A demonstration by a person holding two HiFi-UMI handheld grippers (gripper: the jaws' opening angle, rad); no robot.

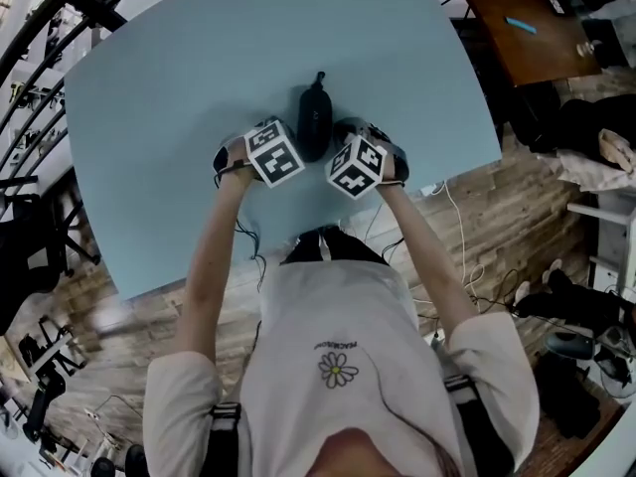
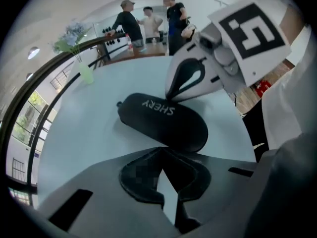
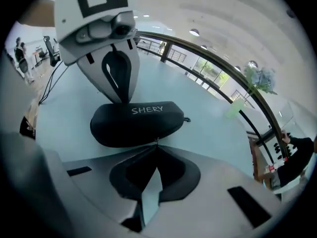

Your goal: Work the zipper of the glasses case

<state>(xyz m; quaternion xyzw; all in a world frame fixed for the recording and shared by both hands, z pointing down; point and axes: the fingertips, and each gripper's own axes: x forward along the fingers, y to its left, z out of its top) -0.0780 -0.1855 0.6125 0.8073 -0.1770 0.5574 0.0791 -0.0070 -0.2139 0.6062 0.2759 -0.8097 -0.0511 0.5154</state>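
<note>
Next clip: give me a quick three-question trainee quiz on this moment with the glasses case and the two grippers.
1. True or false: the case lies on the table between the left hand-held gripper and the right hand-held gripper.
2. What word is printed on the case?
3. The left hand-held gripper is: A open wide; B shut; C clamped on a pen.
Key: 1 true; 2 SHERY; 3 B.
</note>
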